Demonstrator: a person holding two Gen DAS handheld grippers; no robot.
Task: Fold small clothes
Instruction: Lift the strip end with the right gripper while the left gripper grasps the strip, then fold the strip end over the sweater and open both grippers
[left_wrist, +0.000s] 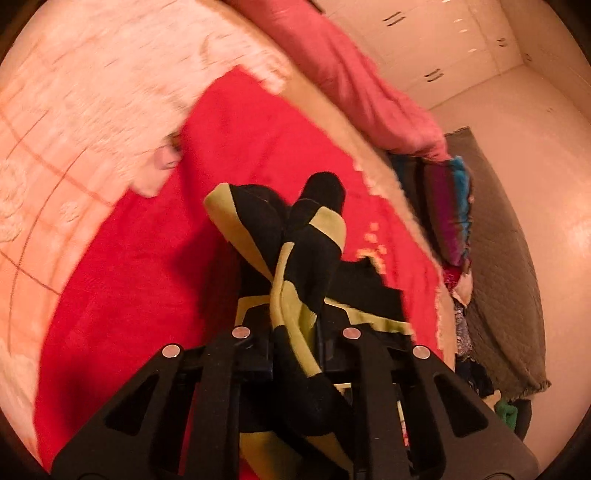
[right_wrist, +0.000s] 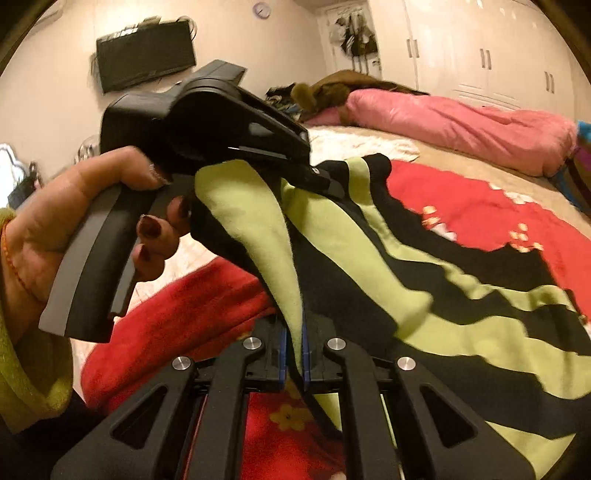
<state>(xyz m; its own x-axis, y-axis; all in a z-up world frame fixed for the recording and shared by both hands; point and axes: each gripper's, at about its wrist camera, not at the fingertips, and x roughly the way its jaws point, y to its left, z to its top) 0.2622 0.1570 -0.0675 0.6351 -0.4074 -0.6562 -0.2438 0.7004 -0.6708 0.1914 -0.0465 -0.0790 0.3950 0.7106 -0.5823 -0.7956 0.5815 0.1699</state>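
Both the left gripper (left_wrist: 295, 332) and right gripper (right_wrist: 293, 350) were clamped on the black-and-lime striped knit garment (right_wrist: 424, 295), lifting its near edge above the red blanket (left_wrist: 129, 277), probably to fold it.

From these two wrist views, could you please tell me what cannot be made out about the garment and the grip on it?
- Striped garment: its type and full outline; bunched, cut off by the right wrist view's lower edge.
- Left gripper: its pads, buried under fabric in the left wrist view.
- Left hand: partly blurred.
- Right gripper: the pinched edge's extent, hidden between the fingers.
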